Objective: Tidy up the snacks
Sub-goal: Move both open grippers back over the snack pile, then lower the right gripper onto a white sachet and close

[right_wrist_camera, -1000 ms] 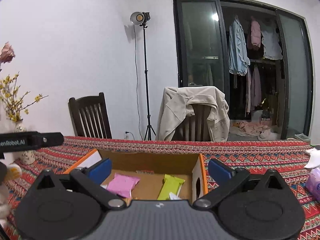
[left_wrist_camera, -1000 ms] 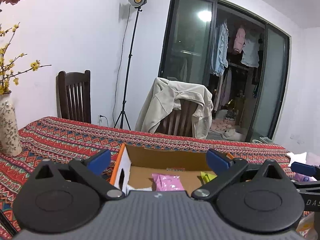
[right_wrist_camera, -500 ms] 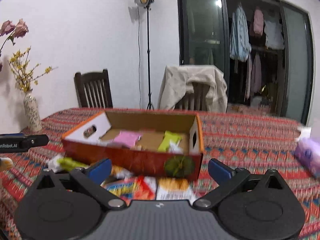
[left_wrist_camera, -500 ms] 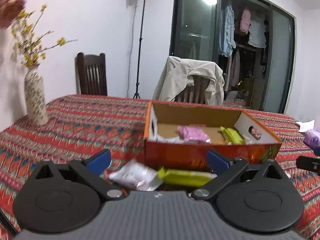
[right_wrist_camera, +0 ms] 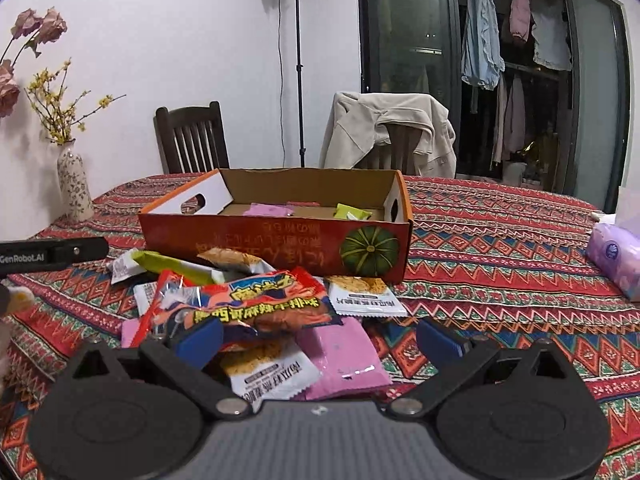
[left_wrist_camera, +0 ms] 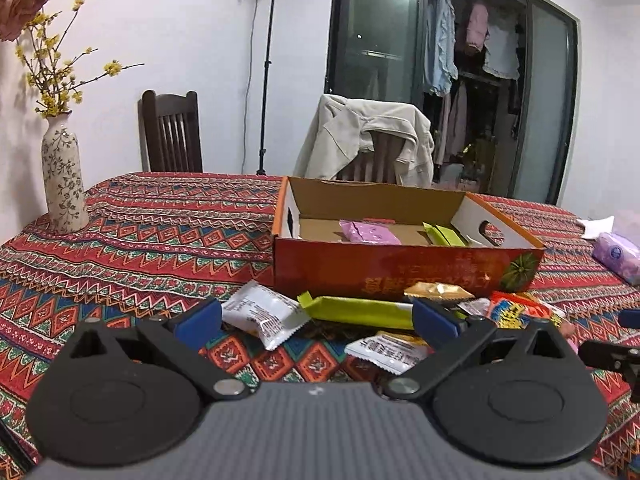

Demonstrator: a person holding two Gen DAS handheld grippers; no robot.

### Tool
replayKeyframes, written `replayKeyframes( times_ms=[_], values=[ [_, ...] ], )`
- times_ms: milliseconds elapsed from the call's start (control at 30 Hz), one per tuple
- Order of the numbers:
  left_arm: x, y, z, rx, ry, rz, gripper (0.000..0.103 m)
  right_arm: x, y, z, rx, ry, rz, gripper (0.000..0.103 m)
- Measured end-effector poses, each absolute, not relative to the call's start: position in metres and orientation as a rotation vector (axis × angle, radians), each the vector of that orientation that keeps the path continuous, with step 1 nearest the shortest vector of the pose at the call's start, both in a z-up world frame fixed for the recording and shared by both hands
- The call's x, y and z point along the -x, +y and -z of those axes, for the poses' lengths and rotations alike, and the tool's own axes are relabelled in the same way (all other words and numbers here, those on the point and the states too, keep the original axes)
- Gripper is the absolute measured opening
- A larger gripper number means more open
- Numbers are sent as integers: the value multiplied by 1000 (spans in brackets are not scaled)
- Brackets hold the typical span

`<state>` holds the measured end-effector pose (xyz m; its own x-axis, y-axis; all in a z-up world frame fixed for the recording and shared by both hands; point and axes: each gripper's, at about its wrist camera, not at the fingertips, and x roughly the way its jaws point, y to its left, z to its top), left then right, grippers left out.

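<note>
Worktop (left_wrist_camera: 160, 232), covered in a red patterned cloth, carries all items; every position below is referenced to the cardboard box (right_wrist_camera: 276, 236). The box sits open-topped at mid-worktop and already contains a pink packet (left_wrist_camera: 368, 234) and a green packet (left_wrist_camera: 446, 235) on its floor, so the sorting is judged partly complete. The remaining snacks lie loose in a heap directly in front of the box's near wall: a large red bag (right_wrist_camera: 248, 300) on top of the heap, a pink pouch (right_wrist_camera: 344, 356) and a white sachet (right_wrist_camera: 272, 376) partly under it and furthest from the box, a long green bar (left_wrist_camera: 360, 312) touching the box front towards its left end, and a white wrapper (left_wrist_camera: 262, 314) just left of that bar. A vase (left_wrist_camera: 64, 176) stands well to the left of the box and a purple tissue pack (right_wrist_camera: 616, 252) well to its right; neither is in the working path. Left tool (left_wrist_camera: 316, 316) is released, jaws spread, empty, poised over the green bar and white wrapper. Right tool (right_wrist_camera: 318, 338) is likewise released and empty, jaws straddling the near part of the heap. Recommended practice for the pick in hand: take the topmost, unobstructed packet first, since the overlapping wrappers are likely to drag neighbours; grip across the narrow width near a sealed edge, as the film looks slippery and crushable; lift clear of the box's near wall before carrying over; keep the two tools on separate packets to avoid collision
</note>
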<state>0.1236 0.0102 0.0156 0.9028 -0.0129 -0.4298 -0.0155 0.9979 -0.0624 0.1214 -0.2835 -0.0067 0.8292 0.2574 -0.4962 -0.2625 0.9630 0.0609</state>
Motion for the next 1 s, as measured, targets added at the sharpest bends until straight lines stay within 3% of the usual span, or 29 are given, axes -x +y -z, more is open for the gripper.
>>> replayKeyframes(
  times_ms=[767, 1000],
  values=[
    [-124, 16, 4, 121, 544, 21, 103, -130, -287, 42, 20, 700, -252, 103],
    [-121, 15, 3, 122, 535, 22, 103, -134, -271, 34, 54, 656, -317, 103]
  ],
)
